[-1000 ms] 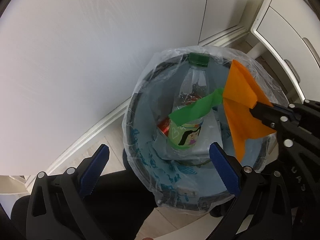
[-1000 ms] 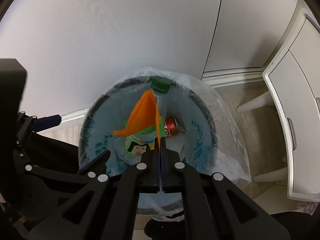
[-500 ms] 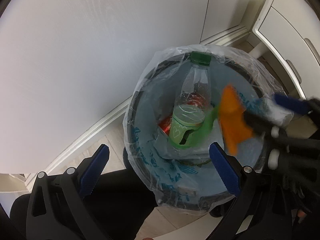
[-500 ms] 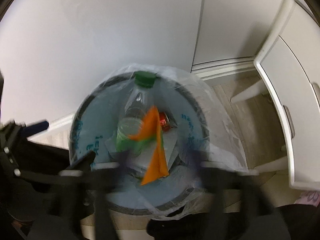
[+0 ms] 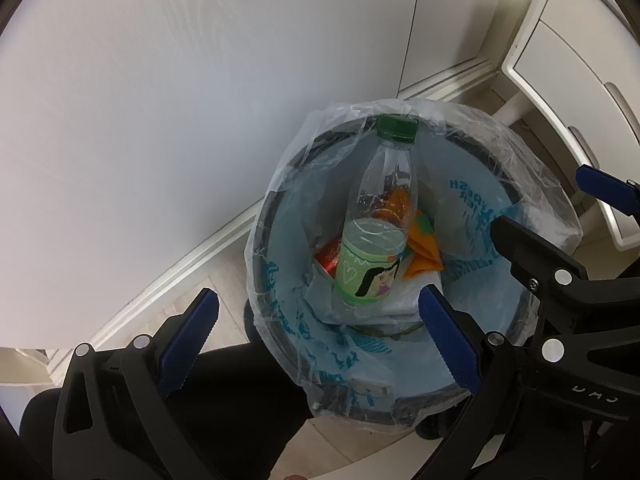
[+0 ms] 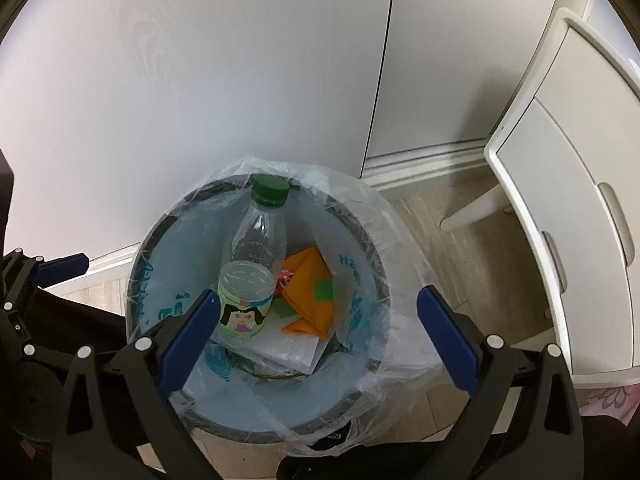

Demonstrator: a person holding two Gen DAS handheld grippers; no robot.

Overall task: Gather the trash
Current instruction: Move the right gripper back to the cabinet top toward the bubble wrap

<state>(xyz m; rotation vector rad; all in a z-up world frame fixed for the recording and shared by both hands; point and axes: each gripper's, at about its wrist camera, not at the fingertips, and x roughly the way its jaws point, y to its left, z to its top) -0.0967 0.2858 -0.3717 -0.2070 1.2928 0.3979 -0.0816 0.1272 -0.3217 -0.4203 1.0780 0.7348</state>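
Right now both sets of tongs hang spread wide above the bin with nothing between their ribbed blue pads. The right tongs point(image 6: 316, 334) show matte black arms studded with silver rivets; the left tongs point(image 5: 318, 338) look the same, and the right pair's arm crosses the left view's edge.

Below them sits a round dark-rimmed trash bin point(image 6: 362, 236) lined with a crinkly clear plastic bag point(image 6: 404, 224) printed in teal lettering, its loose edge draped over the rim. Inside, a clear ribbed plastic bottle point(image 6: 256, 256) with a green screw cap leans against the far wall, its green label showing a cartoon girl. Just beside it lies the folded orange paper point(image 6: 310, 286), creased into flat angular flaps with a green strip stuck on. A red can point(image 5: 328, 258) peeks out behind the bottle, over flat white sheets.

Around the bin are a smooth white wall point(image 6: 200, 80), pale wood-look floor point(image 6: 460, 256) and a glossy white cabinet point(image 6: 576, 184).
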